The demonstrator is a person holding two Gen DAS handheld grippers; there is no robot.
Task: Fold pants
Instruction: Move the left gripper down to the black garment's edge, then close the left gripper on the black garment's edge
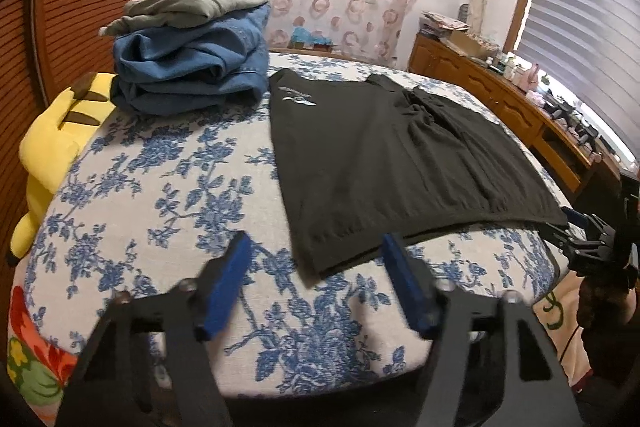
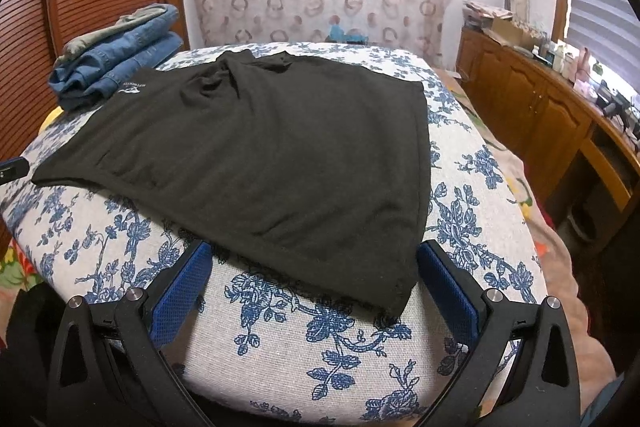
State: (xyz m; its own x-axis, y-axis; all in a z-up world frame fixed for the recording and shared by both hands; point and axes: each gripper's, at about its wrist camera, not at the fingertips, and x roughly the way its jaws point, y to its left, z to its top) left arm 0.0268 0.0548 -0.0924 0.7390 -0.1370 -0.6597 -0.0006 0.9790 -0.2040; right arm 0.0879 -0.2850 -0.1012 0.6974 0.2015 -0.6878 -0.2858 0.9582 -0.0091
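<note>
Black pants [image 1: 384,163] with a small white logo lie spread flat on a blue-flowered white cushion [image 1: 180,195]; they also show in the right wrist view [image 2: 280,155]. My left gripper [image 1: 316,259] is open and empty, its blue pads just short of the near left hem. My right gripper [image 2: 316,267] is open and empty, its pads on either side of the near right hem corner. The right gripper also shows at the right edge of the left wrist view [image 1: 588,231].
A stack of folded blue jeans with a grey garment on top [image 1: 192,55] sits at the cushion's far left. A yellow plush toy [image 1: 56,147] lies at the left. A wooden cabinet [image 2: 540,107] with clutter runs along the right.
</note>
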